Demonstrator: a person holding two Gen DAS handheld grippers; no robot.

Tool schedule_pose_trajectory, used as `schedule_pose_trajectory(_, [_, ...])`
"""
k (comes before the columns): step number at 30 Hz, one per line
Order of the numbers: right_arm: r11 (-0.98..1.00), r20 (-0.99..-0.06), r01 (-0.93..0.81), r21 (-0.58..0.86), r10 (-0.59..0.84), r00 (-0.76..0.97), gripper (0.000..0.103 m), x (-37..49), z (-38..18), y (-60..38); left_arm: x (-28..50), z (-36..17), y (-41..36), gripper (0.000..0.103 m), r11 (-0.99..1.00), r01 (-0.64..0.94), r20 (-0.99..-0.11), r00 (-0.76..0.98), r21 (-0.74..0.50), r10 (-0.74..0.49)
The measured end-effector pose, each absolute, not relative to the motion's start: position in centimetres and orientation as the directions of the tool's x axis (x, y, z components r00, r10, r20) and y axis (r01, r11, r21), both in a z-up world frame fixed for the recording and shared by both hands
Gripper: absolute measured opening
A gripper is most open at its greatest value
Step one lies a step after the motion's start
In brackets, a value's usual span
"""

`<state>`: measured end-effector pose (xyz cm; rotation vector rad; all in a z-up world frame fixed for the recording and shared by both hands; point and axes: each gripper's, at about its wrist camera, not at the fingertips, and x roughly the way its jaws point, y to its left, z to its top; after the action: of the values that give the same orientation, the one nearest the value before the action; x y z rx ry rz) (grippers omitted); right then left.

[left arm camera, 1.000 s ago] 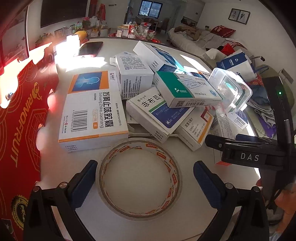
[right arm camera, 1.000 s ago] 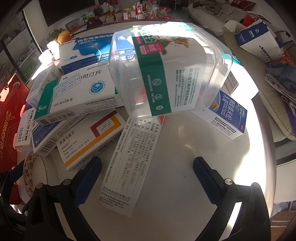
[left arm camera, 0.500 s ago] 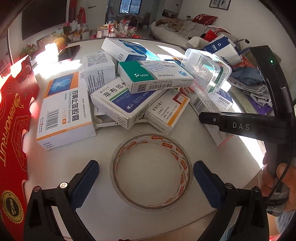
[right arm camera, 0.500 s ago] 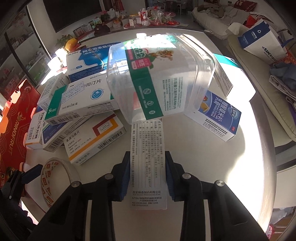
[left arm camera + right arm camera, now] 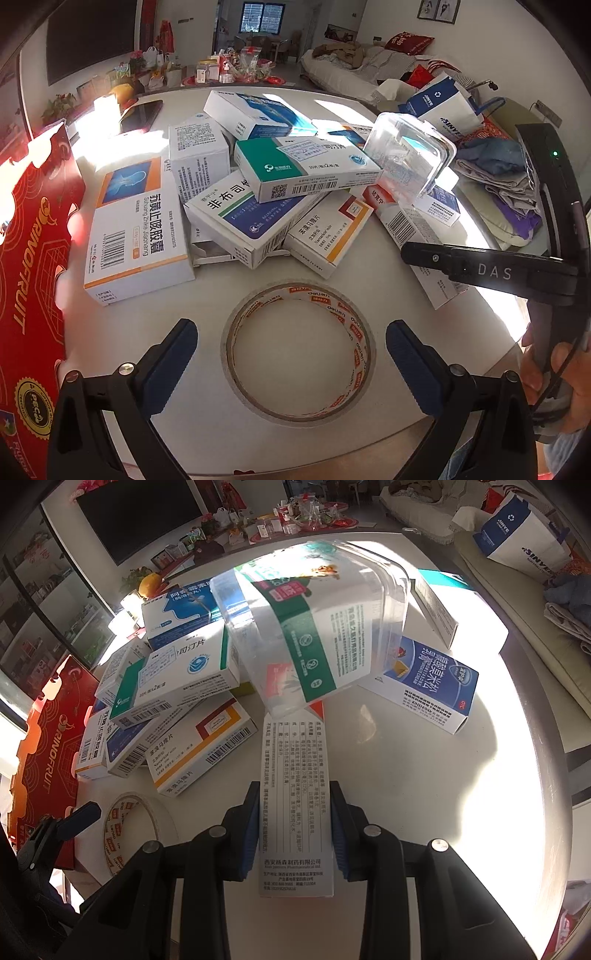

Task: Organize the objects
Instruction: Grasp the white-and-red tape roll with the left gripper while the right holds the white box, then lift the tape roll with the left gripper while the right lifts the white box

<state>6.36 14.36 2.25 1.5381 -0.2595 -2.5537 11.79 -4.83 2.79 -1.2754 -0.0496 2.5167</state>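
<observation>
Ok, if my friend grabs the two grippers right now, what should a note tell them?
Right gripper: jaws shut on a long white box, whose far end is under the clear tub.
Left gripper: open, holding nothing, above the tape roll.
Other medicine boxes lie heaped on the table.
Done: one box gripped.
Left: pull it free carefully, since the tub might tip, then sort the heap.

I see a sunlit living room: dark television [image 5: 88, 33] on the far left wall, window [image 5: 262, 16] at the far end, cluttered sofa [image 5: 369, 61] far right.
</observation>
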Motion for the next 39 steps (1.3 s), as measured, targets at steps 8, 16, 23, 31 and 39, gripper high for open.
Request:
schedule_pose_trajectory(8, [-0.974,-0.86,0.039,0.224,-0.216,-0.463,0.033,7.1,2.4,15.1,12.7,2.2,0.0,0.103,-0.93,-0.368,-0.817,-0.528,-0.026,0.232])
schedule_pose_trajectory(16, [-0.972,-0.856,0.038,0.233,-0.223,-0.466,0.033,7.6,2.5,15.6,10.0,1.2,-2.1,0.103,-0.962,-0.272,-0.847,-0.512,0.001,0.144])
schedule_pose_trajectory(23, [-0.975,-0.85,0.066,0.213,-0.218,-0.48,0.033,8.3,3.1,15.5,10.0,0.4,-1.6,0.103,-0.962,-0.272,-0.843,-0.514,-0.015,0.158])
schedule_pose_trajectory(31, [-0.962,-0.822,0.08,0.26,-0.264,-0.505,0.033,9.3,3.6,15.1,10.9,1.4,-3.7,0.092,-0.957,-0.258,-0.795,-0.548,-0.134,0.26])
schedule_pose_trajectory(39, [-0.844,-0.703,0.1,0.526,-0.498,-0.508,0.033,11.2,4.0,15.6,14.8,6.5,-5.4,0.092,-0.968,-0.243,-0.7,-0.681,-0.062,0.215])
